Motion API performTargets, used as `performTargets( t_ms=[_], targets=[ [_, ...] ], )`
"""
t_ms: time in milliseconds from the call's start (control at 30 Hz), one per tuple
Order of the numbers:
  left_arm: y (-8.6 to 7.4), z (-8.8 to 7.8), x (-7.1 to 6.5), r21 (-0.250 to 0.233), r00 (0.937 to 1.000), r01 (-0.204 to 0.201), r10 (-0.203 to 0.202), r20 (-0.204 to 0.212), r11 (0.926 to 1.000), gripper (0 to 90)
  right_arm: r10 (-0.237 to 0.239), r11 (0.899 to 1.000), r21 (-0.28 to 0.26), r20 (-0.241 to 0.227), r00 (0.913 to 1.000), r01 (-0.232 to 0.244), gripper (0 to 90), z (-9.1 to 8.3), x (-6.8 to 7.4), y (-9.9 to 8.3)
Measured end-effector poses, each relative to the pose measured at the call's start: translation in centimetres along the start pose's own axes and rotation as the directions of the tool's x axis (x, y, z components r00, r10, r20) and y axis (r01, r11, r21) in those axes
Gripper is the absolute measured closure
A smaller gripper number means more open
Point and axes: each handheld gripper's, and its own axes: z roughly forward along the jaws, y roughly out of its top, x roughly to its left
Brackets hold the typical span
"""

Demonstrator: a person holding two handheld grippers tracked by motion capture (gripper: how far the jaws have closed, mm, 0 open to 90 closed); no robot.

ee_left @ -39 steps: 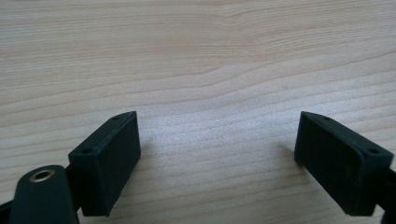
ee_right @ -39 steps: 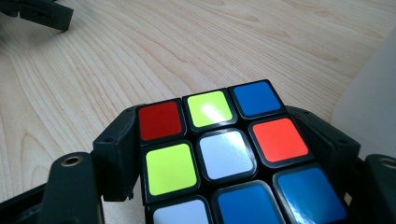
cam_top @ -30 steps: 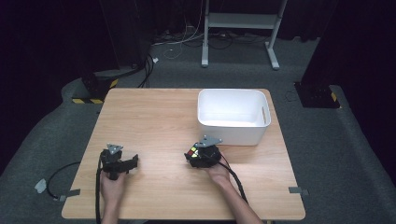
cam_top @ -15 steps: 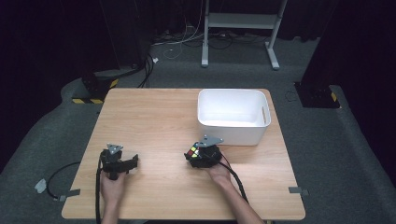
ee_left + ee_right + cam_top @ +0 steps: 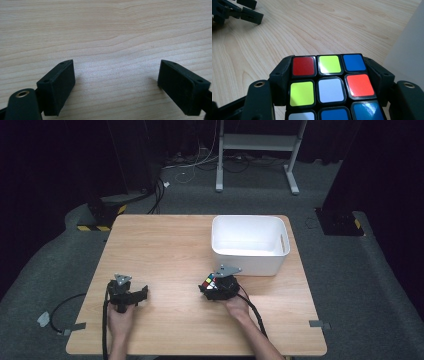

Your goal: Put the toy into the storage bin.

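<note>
Both forearms come in from the near edge. The left hand holds the left claw low at the near left, its jaws spread wide with nothing between them. The right hand holds the right claw near the middle, angled far-left, jaws clamped on a cube.

We see the wooden table evenly and brightly lit from above, while the room around it, from nine through twelve to three o'clock, sinks into near black. The white bin almost washes out, its inner walls hard to separate. The high view is soft and slightly grainy. In the right gripper view, the cube carries a sharp white glare at five o'clock. In the left gripper view, we find faint, soft shadows beside the jaws.
</note>
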Motion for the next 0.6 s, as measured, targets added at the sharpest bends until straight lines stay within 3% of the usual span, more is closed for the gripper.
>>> performTargets(
  t_ms=[600],
  targets=[
    [0.0, 0.0, 0.0, 0.0, 1.0, 0.001, -0.001, 0.0, 1.0, 14.6, -0.003, 1.0, -0.001, -0.036, 0.9994, 0.003, 33.4, -1.7, 0.0, 0.0]
  ],
)
